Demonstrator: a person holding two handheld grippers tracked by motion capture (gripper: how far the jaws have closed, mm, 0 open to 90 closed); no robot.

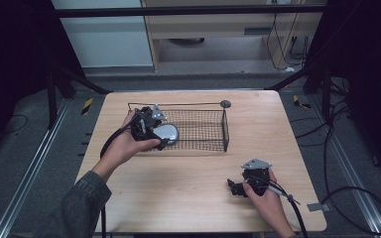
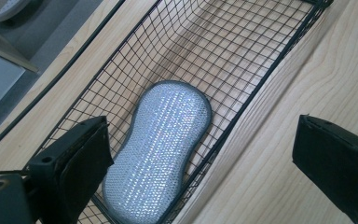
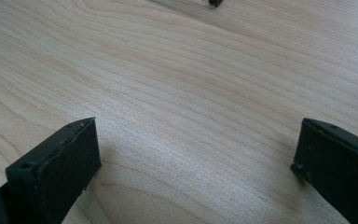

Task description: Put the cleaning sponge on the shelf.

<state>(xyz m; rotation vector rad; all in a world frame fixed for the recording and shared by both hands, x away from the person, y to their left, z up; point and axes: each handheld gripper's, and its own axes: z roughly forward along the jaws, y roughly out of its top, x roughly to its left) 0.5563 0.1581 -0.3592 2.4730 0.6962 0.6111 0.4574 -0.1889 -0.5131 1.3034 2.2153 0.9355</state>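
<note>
The table [image 1: 188, 198] is being used as a rest for the right gripper [image 1: 234, 187], lower right in the high view, jaws wide and empty, apparently waiting. The basket [image 1: 213, 145], at centre, is holding the sponge [image 2: 161, 149] at its left end. The left gripper [image 2: 200, 172] is being held above it, jaws wide, nothing gripped; its own view is showing the sponge lying flat on the mesh, part-hidden from above.

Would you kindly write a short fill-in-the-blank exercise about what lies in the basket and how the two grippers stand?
1. The silver sponge lies inside the wire ____.
2. The left gripper hovers over the sponge with its jaws ____.
3. The right gripper has nothing but the bare wooden ____ between its jaws.
4. The basket stands on the table's ____ half.

Missing words: basket; open; table; far
</note>
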